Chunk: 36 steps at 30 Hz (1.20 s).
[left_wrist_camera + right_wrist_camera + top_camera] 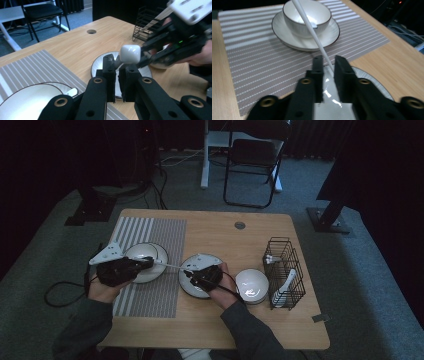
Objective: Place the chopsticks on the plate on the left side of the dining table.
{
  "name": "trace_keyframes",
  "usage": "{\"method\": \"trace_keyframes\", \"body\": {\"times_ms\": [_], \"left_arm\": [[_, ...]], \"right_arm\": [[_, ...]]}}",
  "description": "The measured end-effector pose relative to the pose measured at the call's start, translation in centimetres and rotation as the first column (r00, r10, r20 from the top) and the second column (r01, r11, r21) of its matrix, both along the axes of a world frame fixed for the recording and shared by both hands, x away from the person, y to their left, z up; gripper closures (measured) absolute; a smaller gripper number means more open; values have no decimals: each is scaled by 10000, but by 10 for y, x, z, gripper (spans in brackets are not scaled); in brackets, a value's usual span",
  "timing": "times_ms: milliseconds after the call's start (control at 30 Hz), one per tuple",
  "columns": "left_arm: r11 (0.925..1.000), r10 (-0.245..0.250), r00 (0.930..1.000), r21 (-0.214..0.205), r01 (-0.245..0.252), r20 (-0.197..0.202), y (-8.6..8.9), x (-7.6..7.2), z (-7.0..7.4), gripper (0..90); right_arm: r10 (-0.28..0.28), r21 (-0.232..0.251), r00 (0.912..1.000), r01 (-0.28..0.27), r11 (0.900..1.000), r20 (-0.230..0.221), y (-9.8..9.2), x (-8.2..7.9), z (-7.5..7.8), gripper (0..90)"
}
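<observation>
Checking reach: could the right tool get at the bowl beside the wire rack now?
Probably: the bowl sits just beside the right tool with nothing between them. But the white stick lies between that tool's jaws, its other end at the left tool, so it isn't free.

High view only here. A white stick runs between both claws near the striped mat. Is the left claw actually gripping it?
Observer: Looks so. In the left gripper view the left claw has its jaws almost together, and the white stick comes out at their tips.
Operator: And the other one?
Observer: In the right gripper view the right claw is open. The stick passes through a gap wider than itself and lies against one jaw.
Operator: Anything below the stick's far half?
Observer: It crosses over the bowl on the mat, and what looks like a small white spoon lies inside that bowl.
</observation>
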State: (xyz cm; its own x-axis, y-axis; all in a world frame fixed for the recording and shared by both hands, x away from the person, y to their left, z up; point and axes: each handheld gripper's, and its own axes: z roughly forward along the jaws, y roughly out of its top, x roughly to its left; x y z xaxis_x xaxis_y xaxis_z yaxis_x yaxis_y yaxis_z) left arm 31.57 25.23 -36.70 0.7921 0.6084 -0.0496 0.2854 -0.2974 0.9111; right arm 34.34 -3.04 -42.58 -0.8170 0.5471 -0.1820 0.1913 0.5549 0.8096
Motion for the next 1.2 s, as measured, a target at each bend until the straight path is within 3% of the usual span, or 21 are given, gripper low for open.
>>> {"method": "trace_keyframes", "body": {"times_ms": [133,300,533,667,733,867,1000,1100,1200], "left_arm": [[9999,-133,9999,-29,133,-18,-2,0,0,849],[9980,-524,9985,-350,519,-136,-5,0,3,849],[9950,-773,9966,-659,753,-273,-6,3,2,849],[9981,-329,9995,-518,329,-3,-5,5,0,804],[9978,-94,9999,-663,90,-48,-3,10,-3,783],[9982,281,9996,-531,-284,-55,-3,15,-8,764],[9981,595,9982,-165,-593,97,-4,13,-10,786],[9981,612,9980,-27,-612,177,-6,9,-10,850],[9976,679,9969,100,-684,399,-9,6,-9,890]], "right_arm": [[201,-295,9998,-203,9994,-78,3,3,-9,687],[16,-699,9998,-30,9975,-208,7,12,-19,660],[44,-901,9996,-69,9959,-282,10,16,-26,771],[469,-1333,9989,-457,9900,58,10,8,-27,823],[684,-1375,9975,-655,9883,161,10,1,-28,845],[1061,-1360,9940,-1014,9855,274,8,-7,-28,866],[1014,-1102,9945,-980,9891,255,3,-7,-25,867],[826,-771,9964,-810,9937,168,1,-5,-22,868],[668,-814,9978,-662,9945,50,2,-4,-21,867]]}}
